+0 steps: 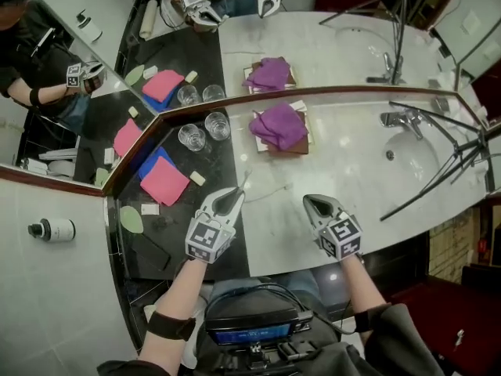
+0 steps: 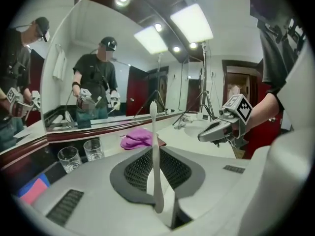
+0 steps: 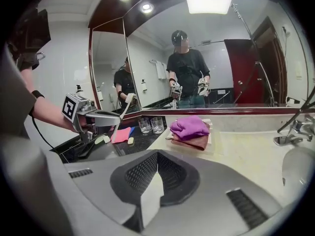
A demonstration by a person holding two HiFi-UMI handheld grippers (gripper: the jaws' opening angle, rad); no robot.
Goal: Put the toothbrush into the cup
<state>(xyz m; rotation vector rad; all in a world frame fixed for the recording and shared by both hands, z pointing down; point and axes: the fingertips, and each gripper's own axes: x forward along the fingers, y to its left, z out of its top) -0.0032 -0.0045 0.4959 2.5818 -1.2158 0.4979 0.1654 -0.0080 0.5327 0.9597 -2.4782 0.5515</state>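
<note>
Holding the white toothbrush (image 2: 155, 151) clamped upright between its jaws, the left gripper (image 1: 232, 196) hovers above the table (image 1: 344, 163), forearm stretched forward. Two glass cups (image 1: 192, 137) stand ahead to its left. The right gripper (image 1: 318, 205), pinched closed and empty, floats alongside.

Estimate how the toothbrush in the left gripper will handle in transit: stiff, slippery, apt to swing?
Probably stiff and light: the toothbrush stands straight, with no sag. It may pivot, since the left gripper pinches only its lower end, leaving most of it free. The thin, smooth-looking handle could also slip.
</note>
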